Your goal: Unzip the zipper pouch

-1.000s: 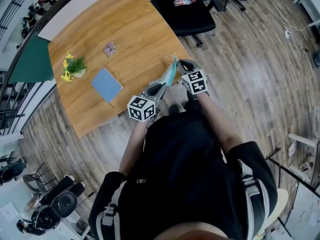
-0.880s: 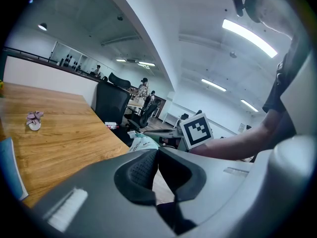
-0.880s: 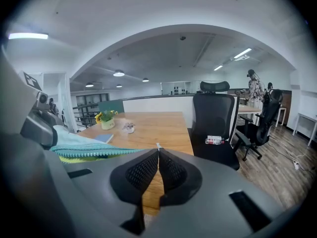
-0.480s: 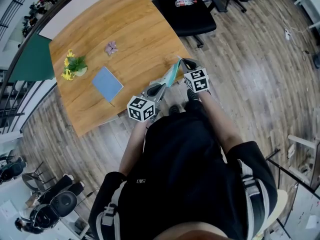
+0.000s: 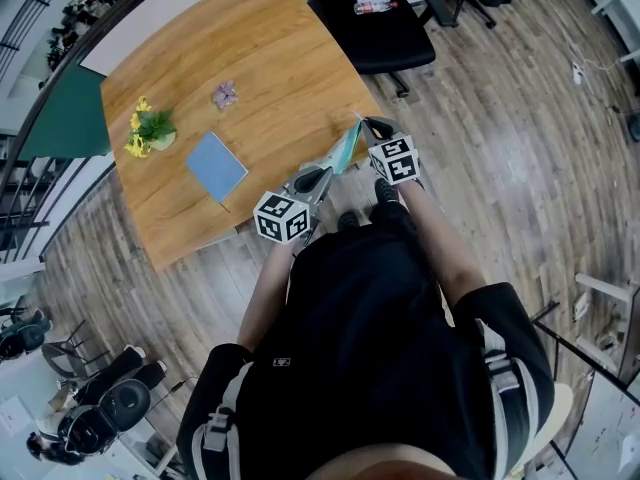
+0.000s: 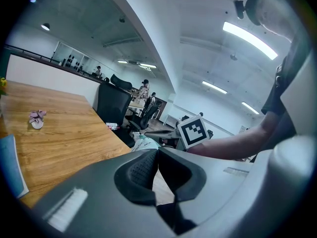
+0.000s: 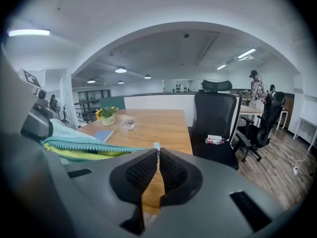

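The zipper pouch, teal knit with a yellow-green side, hangs stretched between my two grippers over the table's near right corner. My left gripper is shut on the pouch's near end; in the left gripper view its jaws meet with the pouch just past their tips. My right gripper is shut on the far end. In the right gripper view the pouch runs in from the left, and the pale blue zipper pull sits pinched at the tips of the right gripper.
On the wooden table lie a blue notebook, a pot of yellow flowers and a small pink flower. A black office chair with a small packet on its seat stands beyond the table's right edge.
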The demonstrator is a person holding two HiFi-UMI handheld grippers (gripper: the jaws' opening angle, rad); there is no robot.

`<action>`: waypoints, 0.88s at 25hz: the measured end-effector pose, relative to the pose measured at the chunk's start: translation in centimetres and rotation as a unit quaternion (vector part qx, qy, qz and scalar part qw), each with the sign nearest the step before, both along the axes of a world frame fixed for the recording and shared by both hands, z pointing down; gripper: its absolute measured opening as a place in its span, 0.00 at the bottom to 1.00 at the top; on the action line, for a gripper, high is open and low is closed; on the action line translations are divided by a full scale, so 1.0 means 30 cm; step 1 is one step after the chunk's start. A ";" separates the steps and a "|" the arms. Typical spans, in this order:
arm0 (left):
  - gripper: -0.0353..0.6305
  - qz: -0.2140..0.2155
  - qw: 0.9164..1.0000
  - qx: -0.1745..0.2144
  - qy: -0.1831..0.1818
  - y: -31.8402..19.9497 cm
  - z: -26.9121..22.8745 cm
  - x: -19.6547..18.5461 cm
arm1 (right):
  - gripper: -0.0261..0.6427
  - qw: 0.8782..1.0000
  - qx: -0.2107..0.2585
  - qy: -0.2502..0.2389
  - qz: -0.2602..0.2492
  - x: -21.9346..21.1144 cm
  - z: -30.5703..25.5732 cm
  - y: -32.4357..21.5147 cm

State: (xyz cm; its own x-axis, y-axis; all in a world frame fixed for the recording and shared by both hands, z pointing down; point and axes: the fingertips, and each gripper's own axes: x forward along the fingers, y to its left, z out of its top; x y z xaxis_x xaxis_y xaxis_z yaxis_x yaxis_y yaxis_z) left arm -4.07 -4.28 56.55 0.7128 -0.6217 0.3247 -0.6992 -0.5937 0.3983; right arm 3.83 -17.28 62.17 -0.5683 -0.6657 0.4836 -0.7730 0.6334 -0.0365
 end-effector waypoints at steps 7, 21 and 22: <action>0.06 -0.009 1.000 -0.003 0.002 0.008 0.003 -0.016 | 0.11 1.000 -0.008 -0.002 -0.002 0.010 0.012 0.001; 0.06 -0.045 0.999 0.002 -0.001 -0.005 0.011 -0.118 | 0.04 0.999 -0.002 0.005 -0.032 -0.036 0.013 0.040; 0.06 -0.048 0.999 0.002 -0.001 -0.007 0.011 -0.125 | 0.04 0.999 -0.002 0.006 -0.038 -0.042 0.013 0.046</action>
